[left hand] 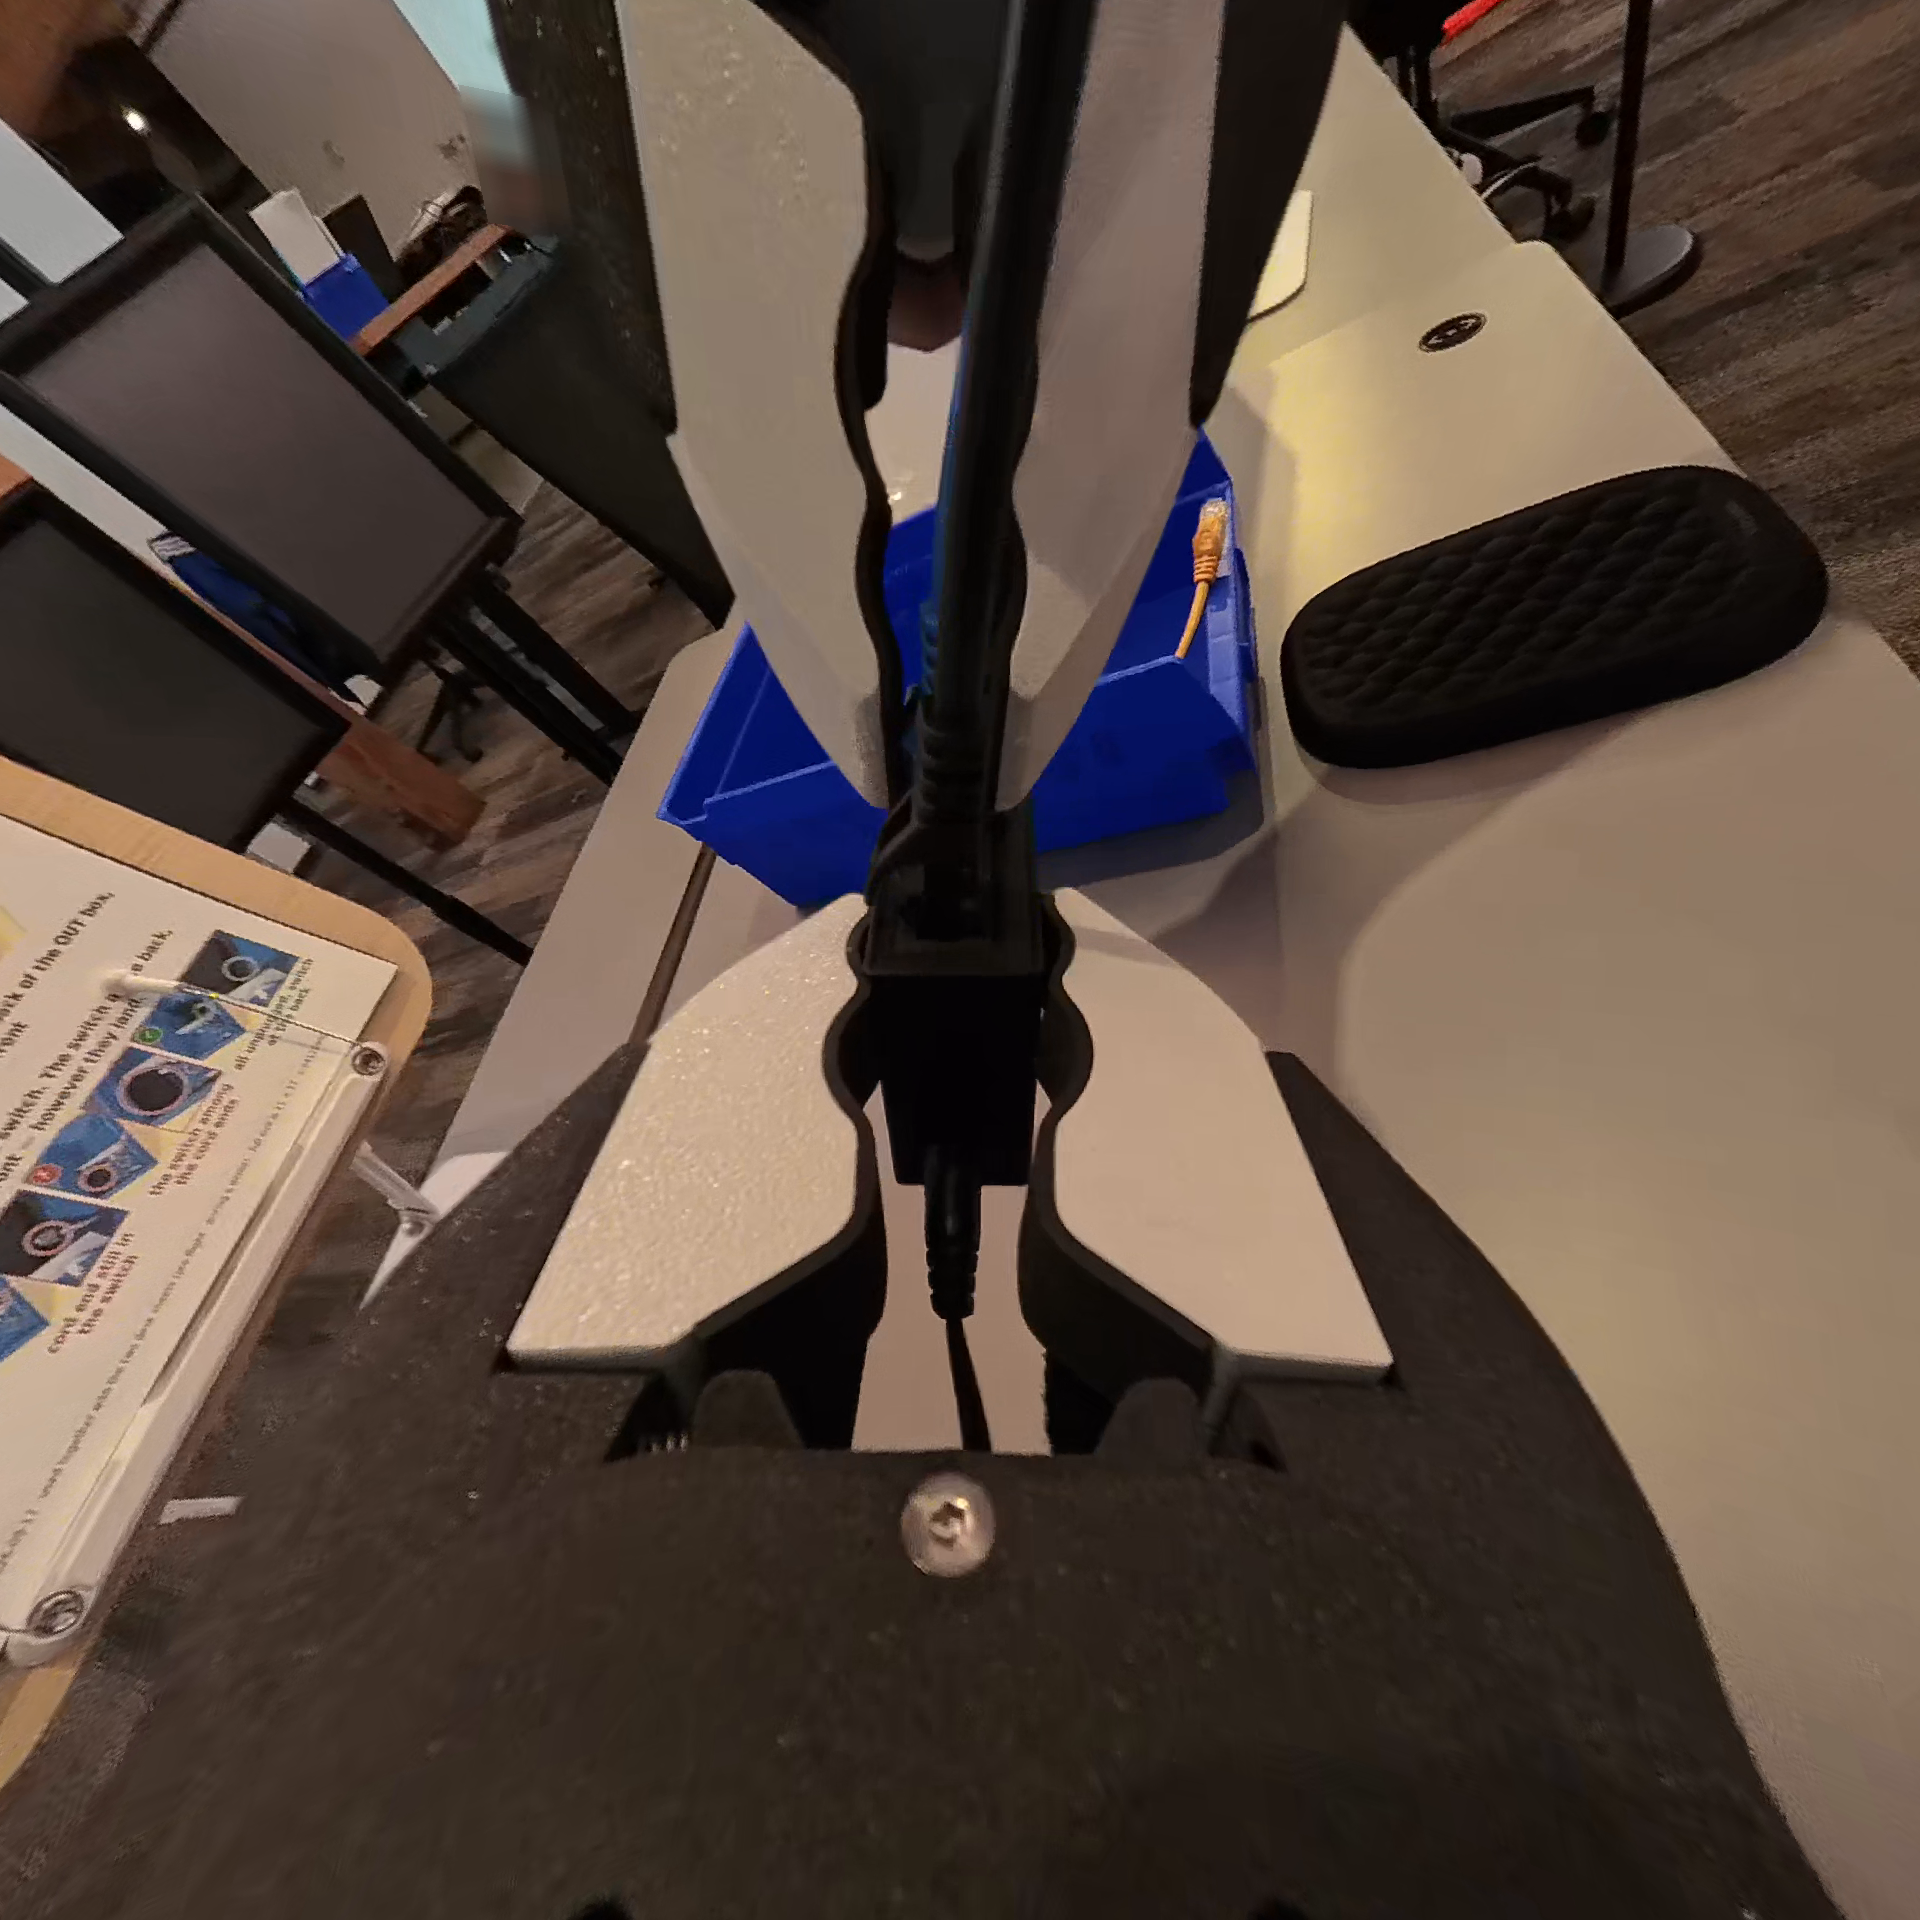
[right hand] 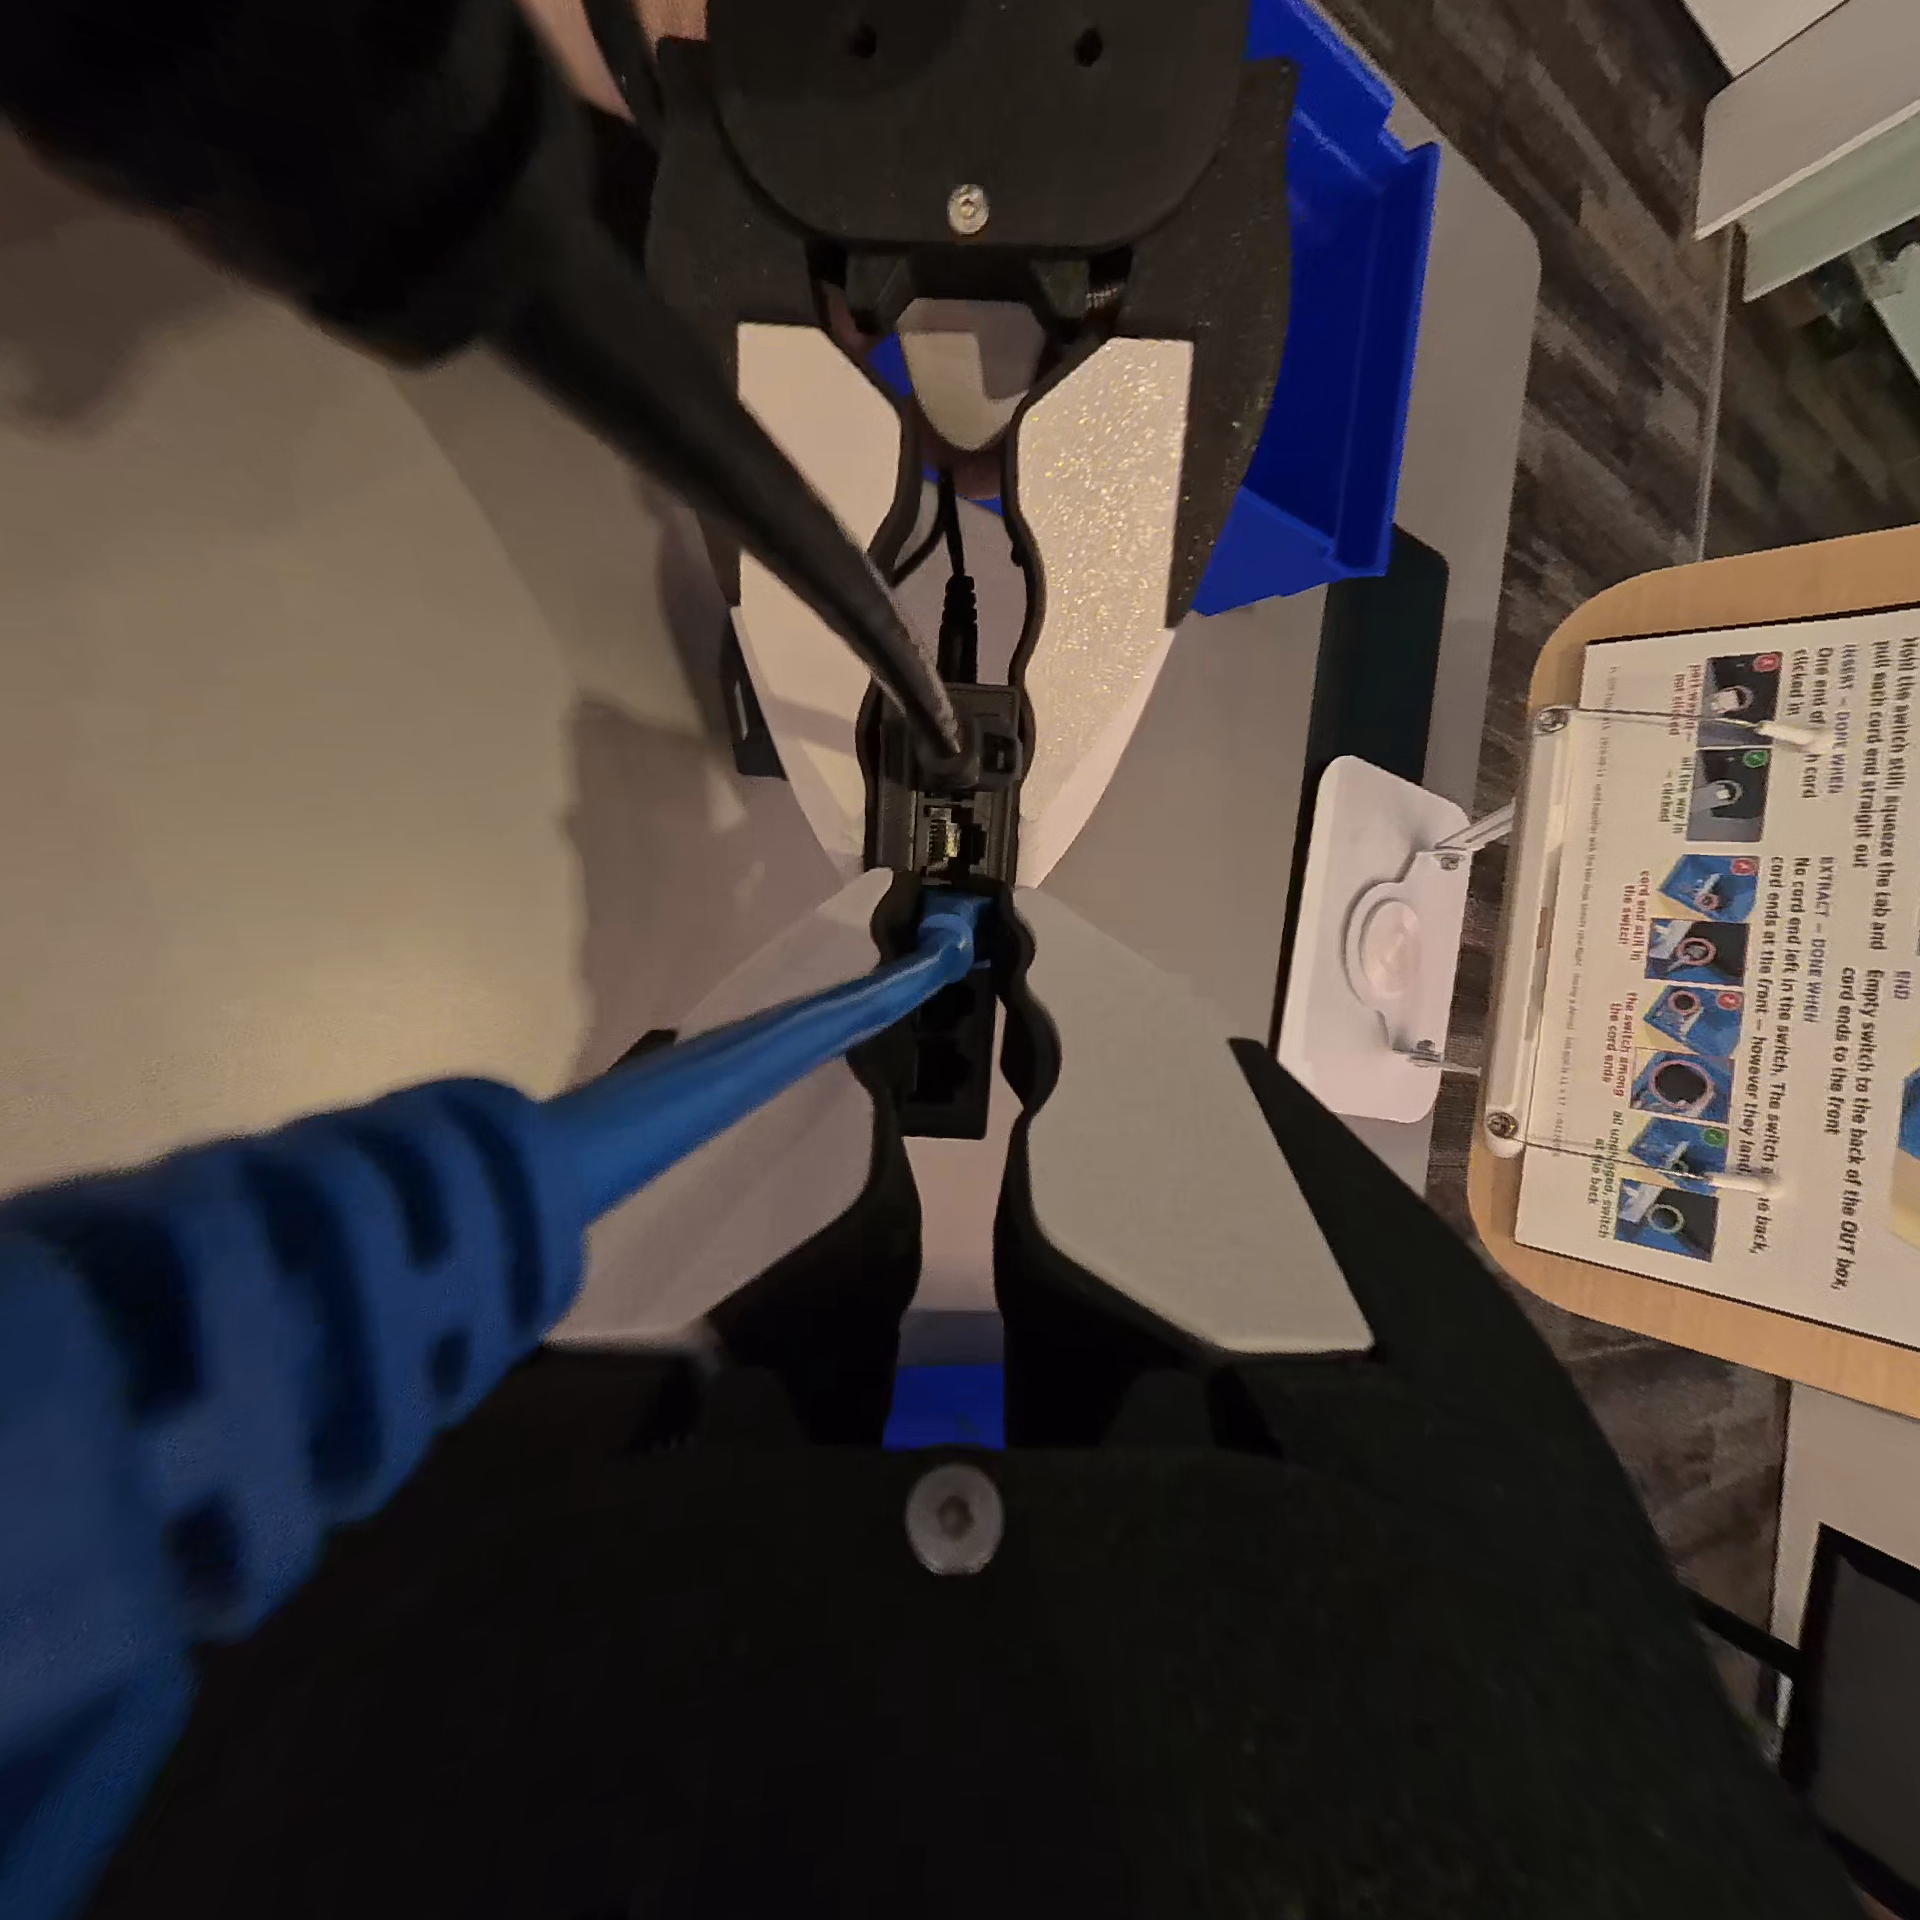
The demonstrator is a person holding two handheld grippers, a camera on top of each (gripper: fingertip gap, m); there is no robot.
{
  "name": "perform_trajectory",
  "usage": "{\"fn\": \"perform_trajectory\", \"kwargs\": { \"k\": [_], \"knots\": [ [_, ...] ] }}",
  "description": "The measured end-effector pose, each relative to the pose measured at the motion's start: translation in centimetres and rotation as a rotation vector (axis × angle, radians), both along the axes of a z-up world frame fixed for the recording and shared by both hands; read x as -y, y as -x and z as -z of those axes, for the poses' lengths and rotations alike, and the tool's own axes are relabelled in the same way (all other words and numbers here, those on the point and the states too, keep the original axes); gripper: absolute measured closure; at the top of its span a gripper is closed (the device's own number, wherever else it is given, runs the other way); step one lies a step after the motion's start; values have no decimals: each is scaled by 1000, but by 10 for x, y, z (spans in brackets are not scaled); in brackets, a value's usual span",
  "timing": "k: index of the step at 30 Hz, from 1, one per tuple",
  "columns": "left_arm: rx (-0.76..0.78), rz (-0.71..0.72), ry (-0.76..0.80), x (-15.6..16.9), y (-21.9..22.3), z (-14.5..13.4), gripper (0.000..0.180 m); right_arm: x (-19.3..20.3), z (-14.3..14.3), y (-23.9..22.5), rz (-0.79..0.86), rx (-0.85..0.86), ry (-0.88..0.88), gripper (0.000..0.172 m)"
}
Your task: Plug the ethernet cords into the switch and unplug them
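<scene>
My left gripper is shut on the small black switch, both pads pressed on its sides, and holds it above the grey table. A black cord is plugged into the switch's port face. A thin black lead leaves its back. In the right wrist view the switch is end-on, with an empty port between the black plug and a blue plug. My right gripper is shut on the blue plug at a port. Its blue cord trails to the lower left.
A blue bin stands just beyond the switch, with an orange cord end in it. A black padded wrist rest lies to the right. A printed sheet on a wooden board stands at the left, and also shows in the right wrist view.
</scene>
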State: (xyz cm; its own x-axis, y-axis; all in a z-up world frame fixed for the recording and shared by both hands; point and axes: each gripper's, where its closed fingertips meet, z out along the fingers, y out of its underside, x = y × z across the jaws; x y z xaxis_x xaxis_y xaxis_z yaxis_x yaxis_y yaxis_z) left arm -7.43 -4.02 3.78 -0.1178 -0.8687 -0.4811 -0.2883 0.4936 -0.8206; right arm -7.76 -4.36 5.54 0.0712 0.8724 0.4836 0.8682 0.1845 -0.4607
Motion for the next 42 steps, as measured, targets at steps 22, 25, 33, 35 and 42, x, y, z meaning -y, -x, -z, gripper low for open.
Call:
{"fn": "perform_trajectory", "kwargs": {
  "k": [22,25,33,35,42],
  "knots": [
    [-162,-33,74,3,6,12,152,3,3,4,10,29,182,159],
    [-76,-5,88,-2,4,6,145,-3,2,7,65,-100,292,159],
    [-19,95,205,-4,-5,18,146,-10,5,9,133,-173,418,159],
    [-51,101,231,-3,-5,22,148,-9,9,8,134,-158,425,159],
    [-116,95,315,3,-6,26,151,-3,12,4,119,-102,479,157]
  ]
}}
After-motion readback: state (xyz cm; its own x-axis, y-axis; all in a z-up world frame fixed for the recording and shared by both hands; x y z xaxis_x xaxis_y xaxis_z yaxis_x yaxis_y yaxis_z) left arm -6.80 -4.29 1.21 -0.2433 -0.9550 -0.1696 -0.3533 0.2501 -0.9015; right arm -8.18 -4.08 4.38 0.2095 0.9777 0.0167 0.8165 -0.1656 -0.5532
